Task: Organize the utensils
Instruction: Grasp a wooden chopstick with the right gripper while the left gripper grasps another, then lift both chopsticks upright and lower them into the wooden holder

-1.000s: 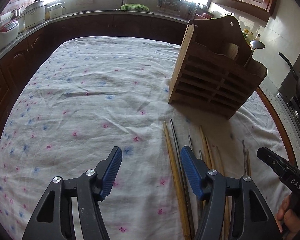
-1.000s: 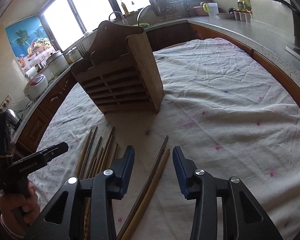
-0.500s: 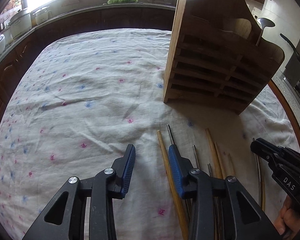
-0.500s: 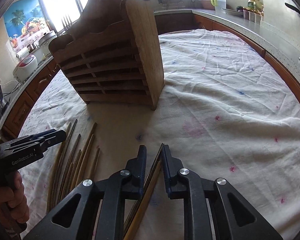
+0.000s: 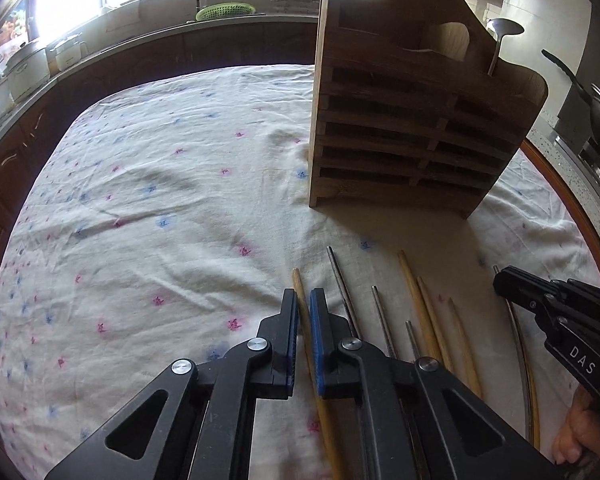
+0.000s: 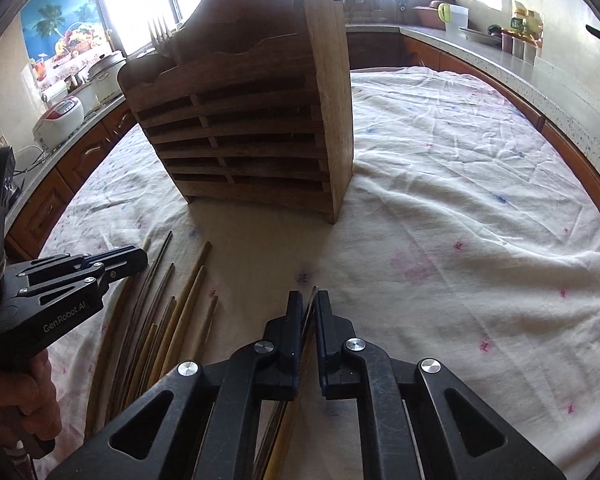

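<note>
Left gripper [image 5: 304,312] is pinching a pale wooden chopstick [image 5: 298,280], jaws nearly closed on it, stick lying flat on the floral tablecloth [image 5: 140,208]. Right gripper [image 6: 308,312] is clamping narrow on a dark chopstick [image 6: 310,304] with a pale one alongside underneath. Loose chopsticks [image 5: 420,312] are lying beside, fanned on the cloth. Wooden utensil rack [image 6: 252,128] is standing upright just beyond, holding a fork [image 6: 160,36] and a ladle [image 5: 502,36].
</note>
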Demonstrator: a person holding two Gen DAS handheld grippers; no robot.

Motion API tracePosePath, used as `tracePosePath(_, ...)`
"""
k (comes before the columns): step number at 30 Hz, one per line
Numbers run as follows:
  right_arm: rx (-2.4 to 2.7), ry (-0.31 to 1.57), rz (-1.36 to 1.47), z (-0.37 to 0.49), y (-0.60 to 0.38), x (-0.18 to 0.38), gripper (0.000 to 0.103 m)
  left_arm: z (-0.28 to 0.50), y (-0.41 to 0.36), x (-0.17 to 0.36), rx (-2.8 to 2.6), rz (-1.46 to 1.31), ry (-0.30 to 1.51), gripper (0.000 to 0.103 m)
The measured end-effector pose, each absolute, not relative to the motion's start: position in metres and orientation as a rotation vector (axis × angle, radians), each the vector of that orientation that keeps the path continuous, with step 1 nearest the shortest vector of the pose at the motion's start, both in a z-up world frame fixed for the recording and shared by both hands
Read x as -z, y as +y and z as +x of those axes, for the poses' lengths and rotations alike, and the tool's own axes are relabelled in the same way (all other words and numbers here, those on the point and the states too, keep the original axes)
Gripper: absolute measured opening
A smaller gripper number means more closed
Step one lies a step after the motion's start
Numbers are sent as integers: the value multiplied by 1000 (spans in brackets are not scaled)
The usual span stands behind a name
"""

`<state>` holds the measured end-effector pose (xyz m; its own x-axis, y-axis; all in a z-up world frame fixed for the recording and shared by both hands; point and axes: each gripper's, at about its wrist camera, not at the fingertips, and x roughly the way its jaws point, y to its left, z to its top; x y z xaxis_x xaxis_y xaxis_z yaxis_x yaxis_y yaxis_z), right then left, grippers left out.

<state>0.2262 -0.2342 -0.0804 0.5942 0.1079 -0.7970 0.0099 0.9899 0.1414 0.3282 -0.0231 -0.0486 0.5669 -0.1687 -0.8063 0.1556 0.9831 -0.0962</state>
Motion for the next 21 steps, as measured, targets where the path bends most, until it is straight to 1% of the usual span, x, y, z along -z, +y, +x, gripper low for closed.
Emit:
tracePosePath(3, -61, 927, 154, 223, -236, 78, 6, 319, -18, 45, 211, -44, 961, 3)
tracePosePath(5, -71, 949, 193, 224, -240, 80, 12, 312, -16, 43, 214, -39, 960, 3)
tracePosePath(7, -79, 953, 234, 220, -244, 79, 12, 304, -12, 41, 213, -34, 955, 3)
tracePosePath(10, -69, 935, 215, 204, -244, 73, 12, 294, -4, 38, 214, -51, 957, 3)
tracePosePath(13, -67, 954, 200, 190, -242, 75, 12, 288, 1, 39, 211, -58, 967, 3)
tracePosePath(17, -66, 955, 182, 186, -237, 77, 12, 284, -1, 40, 200, -35, 985, 5)
tracePosePath(19, -68, 959, 184, 189, -235, 77, 12, 283, -3, 38, 194, -19, 998, 7)
tracePosePath(21, -56, 960, 187, 188, -235, 74, 12, 283, -3, 38, 201, -20, 1004, 14)
